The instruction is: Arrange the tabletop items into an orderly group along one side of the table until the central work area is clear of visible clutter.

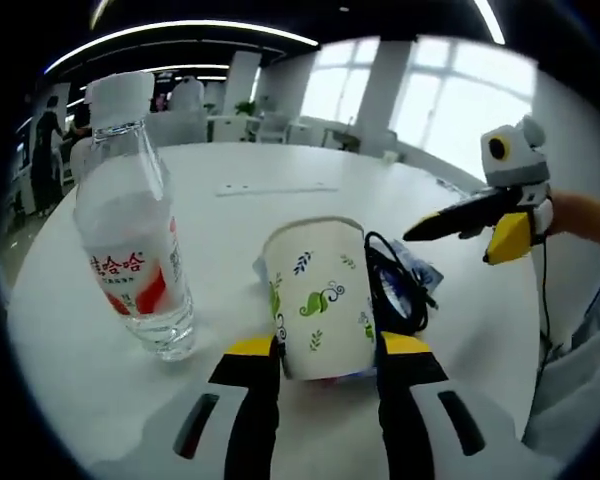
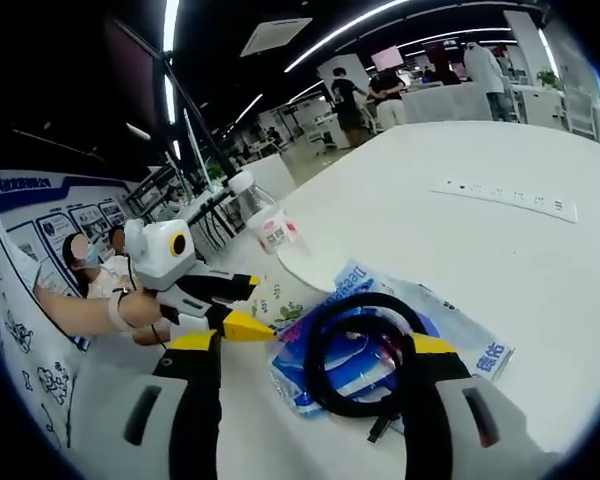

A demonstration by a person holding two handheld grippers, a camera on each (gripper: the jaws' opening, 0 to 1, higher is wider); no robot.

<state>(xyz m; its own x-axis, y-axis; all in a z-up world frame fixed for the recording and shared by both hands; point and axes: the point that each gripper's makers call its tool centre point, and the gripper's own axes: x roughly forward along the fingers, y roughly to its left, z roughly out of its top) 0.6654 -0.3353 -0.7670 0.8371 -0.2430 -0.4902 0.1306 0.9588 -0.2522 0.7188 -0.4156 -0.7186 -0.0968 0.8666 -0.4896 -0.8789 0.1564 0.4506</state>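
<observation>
The left gripper (image 1: 325, 350) has its jaws closed on the base of a paper cup (image 1: 318, 298), which is light and thin-walled and likely to crumple if squeezed hard, so a low hold suits it. Left of the cup stands a water bottle (image 1: 130, 215). The right gripper (image 2: 315, 345) is open, its jaws straddling a limp black cable coil (image 2: 365, 355) lying on a slippery blue packet (image 2: 420, 320). The right gripper view reveals the packet's full extent and printing, which the cup largely hides in the left gripper view.

Bright window glare, ceiling strips, fisheye-warped edges.
</observation>
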